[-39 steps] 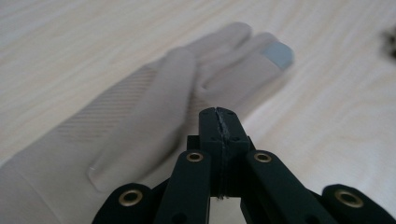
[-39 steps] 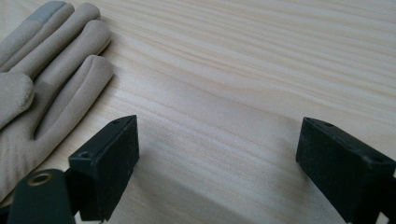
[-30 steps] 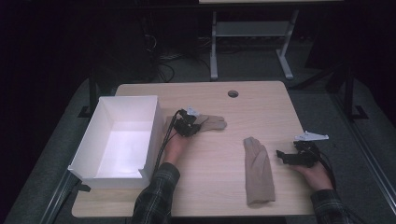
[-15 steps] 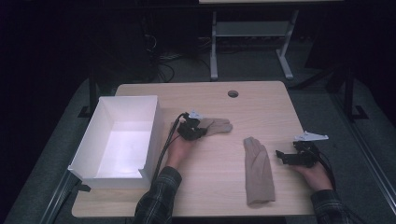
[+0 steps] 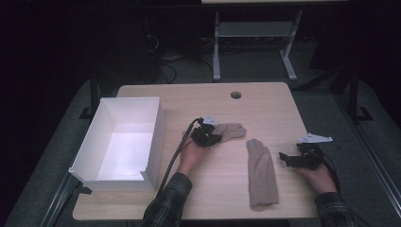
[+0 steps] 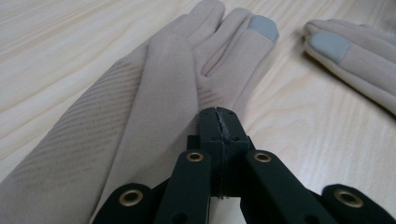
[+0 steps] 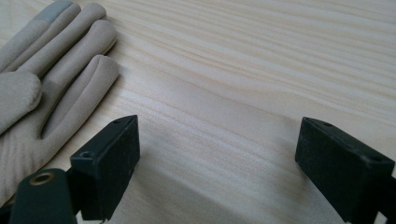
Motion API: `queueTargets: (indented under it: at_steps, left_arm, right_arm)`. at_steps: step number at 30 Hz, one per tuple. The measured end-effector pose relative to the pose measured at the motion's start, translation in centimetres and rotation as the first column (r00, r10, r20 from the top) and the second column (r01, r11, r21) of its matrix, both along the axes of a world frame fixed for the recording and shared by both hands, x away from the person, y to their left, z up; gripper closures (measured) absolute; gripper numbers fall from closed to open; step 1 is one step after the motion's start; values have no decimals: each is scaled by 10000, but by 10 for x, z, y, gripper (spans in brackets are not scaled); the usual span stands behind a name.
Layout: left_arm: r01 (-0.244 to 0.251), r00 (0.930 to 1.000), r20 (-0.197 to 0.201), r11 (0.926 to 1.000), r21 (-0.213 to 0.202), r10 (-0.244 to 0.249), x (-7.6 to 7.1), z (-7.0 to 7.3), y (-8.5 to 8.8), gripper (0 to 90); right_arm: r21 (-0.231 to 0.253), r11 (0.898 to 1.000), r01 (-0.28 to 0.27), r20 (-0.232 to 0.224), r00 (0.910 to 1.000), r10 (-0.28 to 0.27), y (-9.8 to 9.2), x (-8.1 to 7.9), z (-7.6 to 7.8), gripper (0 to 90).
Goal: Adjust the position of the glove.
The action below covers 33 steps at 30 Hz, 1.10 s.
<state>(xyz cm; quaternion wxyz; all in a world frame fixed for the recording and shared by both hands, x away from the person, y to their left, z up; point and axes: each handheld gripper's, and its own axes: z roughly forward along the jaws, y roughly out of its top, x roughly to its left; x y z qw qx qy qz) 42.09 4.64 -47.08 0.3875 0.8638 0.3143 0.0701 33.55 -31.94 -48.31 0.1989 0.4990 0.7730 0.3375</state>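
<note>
Left gripper [image 5: 213,134] jaws fully closed, pinching the cuff-side fabric of the beige glove [image 5: 230,130] mid-table; the glove lies flat, fingers pointing away from the jaws toward the second glove [image 5: 261,172]. Right gripper [image 5: 286,157] jaws wide apart, holding nothing, resting on the table [image 5: 265,104] just right of the second glove. White box [image 5: 153,142] sits at the table's left.
</note>
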Motion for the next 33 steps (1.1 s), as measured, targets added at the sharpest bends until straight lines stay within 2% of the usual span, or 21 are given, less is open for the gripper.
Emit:
queueTargets:
  at_steps: [6, 11, 12, 13, 17, 18, 21, 23, 27, 29, 33]
  left_arm:
    - [51, 10000, 58, 10000, 20, -51, -2, 5, -2, 898]
    - [-547, 9980, 314, 9984, -113, 551, 4, 17, 19, 898]
    - [-547, 9980, 314, 9984, -113, 551, 4, 17, 19, 898]
    - [-917, 9949, 416, 9958, -5, 917, 7, 20, 30, 898]
    - [-1597, 9862, 480, 9869, 223, 1585, 12, 21, 45, 898]
    - [-1732, 9840, 469, 9847, 181, 1722, 12, 21, 47, 898]
    - [-1984, 9789, 610, 9787, 531, 1951, 13, 18, 52, 898]
    - [-2133, 9763, 528, 9747, 662, 2100, 14, 13, 53, 898]
    - [-2136, 9769, 280, 9733, 841, 2120, 13, 6, 55, 899]
    - [-2168, 9762, 172, 9730, 794, 2161, 11, 6, 54, 898]
    - [-2007, 9796, 70, 9751, 947, 2010, 7, 8, 53, 898]
  right_arm:
    - [-35, 10000, -69, 6, 10000, 69, 0, 0, 0, 133]
    - [-18, 10000, -77, -6, 10000, 77, 0, 0, 0, 133]
    - [-19, 10000, -85, -6, 10000, 85, 0, 0, 0, 133]
    - [-21, 10000, -93, -7, 10000, 93, 0, 0, 0, 133]
    - [-23, 9999, -108, 4, 9999, 108, 0, 0, 0, 133]
    - [-25, 9999, -113, -3, 9999, 113, 0, 0, 0, 133]
    - [-23, 9999, -113, -3, 9999, 113, 0, 0, 0, 133]
    - [-23, 9999, -114, -3, 9999, 114, 0, 0, 0, 133]
    - [-21, 9999, -110, 3, 9999, 110, 0, 0, 0, 133]
    - [-20, 9999, -110, 3, 9999, 110, 0, 0, 0, 133]
    - [-20, 9999, -111, 5, 9999, 111, 0, 0, 0, 133]
